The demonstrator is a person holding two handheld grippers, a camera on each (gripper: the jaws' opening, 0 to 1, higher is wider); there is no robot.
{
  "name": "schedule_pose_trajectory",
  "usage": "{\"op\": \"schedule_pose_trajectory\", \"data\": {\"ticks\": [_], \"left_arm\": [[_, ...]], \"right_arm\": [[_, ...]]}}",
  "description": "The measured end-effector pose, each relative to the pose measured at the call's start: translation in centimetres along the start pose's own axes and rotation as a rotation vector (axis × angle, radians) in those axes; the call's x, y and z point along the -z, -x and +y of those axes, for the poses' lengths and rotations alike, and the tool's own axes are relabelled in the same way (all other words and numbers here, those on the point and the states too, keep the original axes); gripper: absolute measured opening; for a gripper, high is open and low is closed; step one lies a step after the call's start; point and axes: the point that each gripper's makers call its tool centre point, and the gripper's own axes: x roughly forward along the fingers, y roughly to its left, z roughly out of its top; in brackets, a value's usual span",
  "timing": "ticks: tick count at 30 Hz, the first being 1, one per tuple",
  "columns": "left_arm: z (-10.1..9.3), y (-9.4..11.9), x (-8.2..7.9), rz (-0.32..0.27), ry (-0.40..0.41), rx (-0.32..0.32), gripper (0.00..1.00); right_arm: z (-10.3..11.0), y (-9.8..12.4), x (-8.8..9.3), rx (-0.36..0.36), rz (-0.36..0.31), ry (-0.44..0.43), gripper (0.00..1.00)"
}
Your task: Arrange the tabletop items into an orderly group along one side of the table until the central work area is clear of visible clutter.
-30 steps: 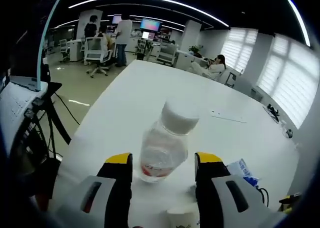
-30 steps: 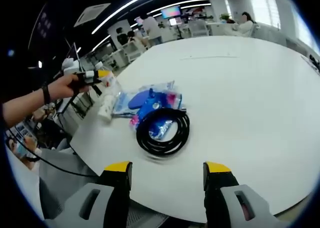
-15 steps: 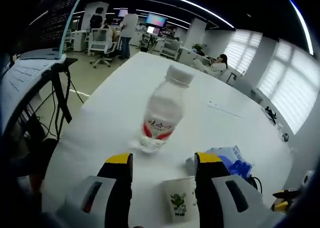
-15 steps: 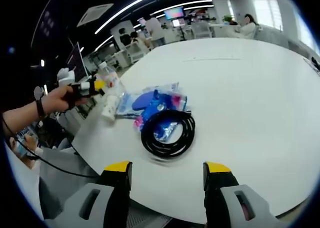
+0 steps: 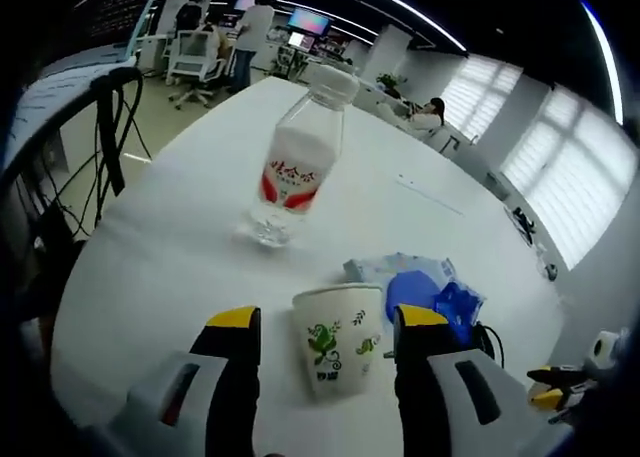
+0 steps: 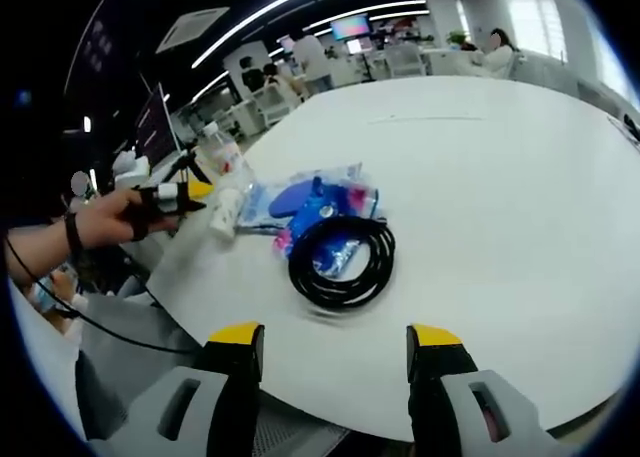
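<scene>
Fingers: left gripper [image 5: 325,322] spread, paper cup [image 5: 338,337] standing between them untouched; right gripper [image 6: 335,339] spread, holding nothing.
Step advice: judged next, close squarely on the cup's wall, gently, so it neither crushes nor tips.
Paper cup: upright near the worktop [image 5: 150,267] edge; contents cannot be told.
Blue packets [image 5: 430,295]: just beyond the cup.
Cable coil [image 6: 342,261]: black, partly overlapping the packets.
Bottle [image 5: 291,164]: capped, upright, farther along the edge; looks nearly empty.
</scene>
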Motion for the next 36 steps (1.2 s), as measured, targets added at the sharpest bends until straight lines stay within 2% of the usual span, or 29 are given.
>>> {"op": "schedule_pose_trajectory", "data": {"ticks": [6, 19, 21, 24, 25, 27, 31, 36], "left_arm": [[-0.5, -0.6, 1.7, 0.038, -0.013, 0.017, 0.54], [-0.3, -1.9, 3.4, 0.099, -0.033, 0.02, 0.54], [-0.3, -2.2, 3.7, 0.109, -0.032, 0.021, 0.52], [-0.6, -2.4, 4.2, 0.116, -0.041, 0.035, 0.44], [-0.6, -2.4, 4.3, 0.119, -0.049, 0.028, 0.37], [-0.3, -2.2, 4.2, 0.112, -0.041, 0.01, 0.37], [-0.6, -1.3, 4.1, 0.098, -0.053, 0.018, 0.36], [-0.6, -0.3, 4.7, 0.096, -0.024, 0.028, 0.36]], "right_arm": [[0.0, 0.2, 0.2, 0.002, -0.003, -0.003, 0.59], [-0.7, 0.7, 0.8, 0.015, -0.006, -0.03, 0.59], [-0.8, 0.7, 0.6, 0.016, -0.008, -0.03, 0.59], [-0.8, 0.9, 0.4, 0.017, -0.011, -0.025, 0.59], [-0.7, 1.0, 0.2, 0.018, -0.012, -0.025, 0.59], [-0.6, 1.1, 0.1, 0.018, -0.013, -0.023, 0.59], [-0.7, 1.1, 0.1, 0.018, -0.016, -0.023, 0.59], [-0.5, 1.0, 0.5, 0.011, -0.007, -0.016, 0.58]]}}
